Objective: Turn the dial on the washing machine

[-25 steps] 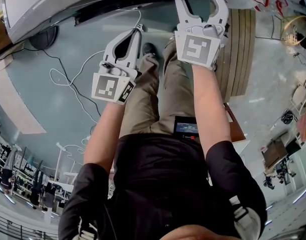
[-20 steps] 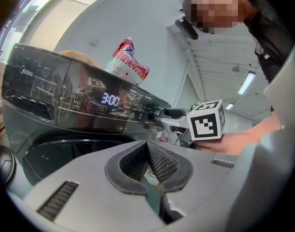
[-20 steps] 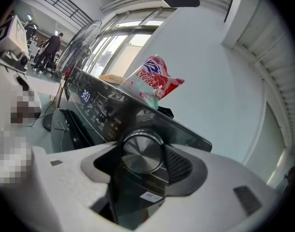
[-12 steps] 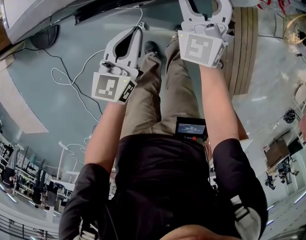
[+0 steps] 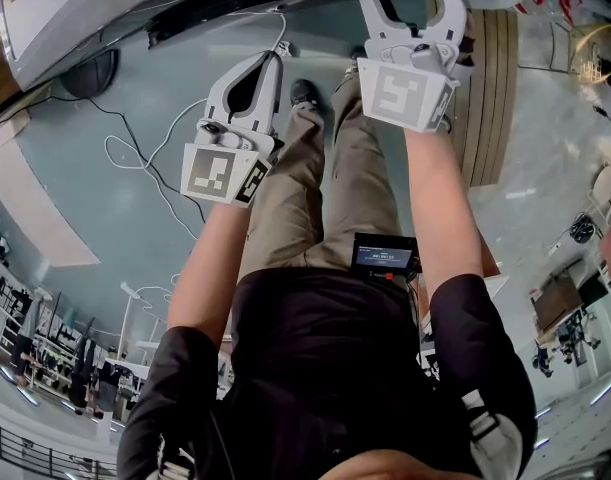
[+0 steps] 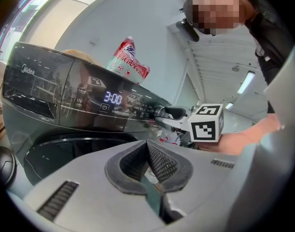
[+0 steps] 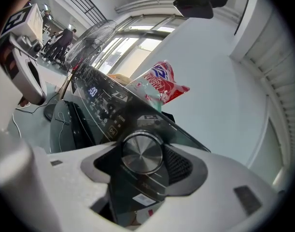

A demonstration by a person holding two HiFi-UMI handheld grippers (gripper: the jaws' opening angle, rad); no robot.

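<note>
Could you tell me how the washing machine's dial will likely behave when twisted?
The dial looks like brushed metal, so it is probably rigid and perhaps slippery. Being round and flush-mounted, it should rotate rather than lift off.

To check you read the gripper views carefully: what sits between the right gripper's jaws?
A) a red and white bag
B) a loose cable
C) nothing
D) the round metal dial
D: the right gripper view shows the dial on the washing machine standing between the pads of the right gripper.
</note>
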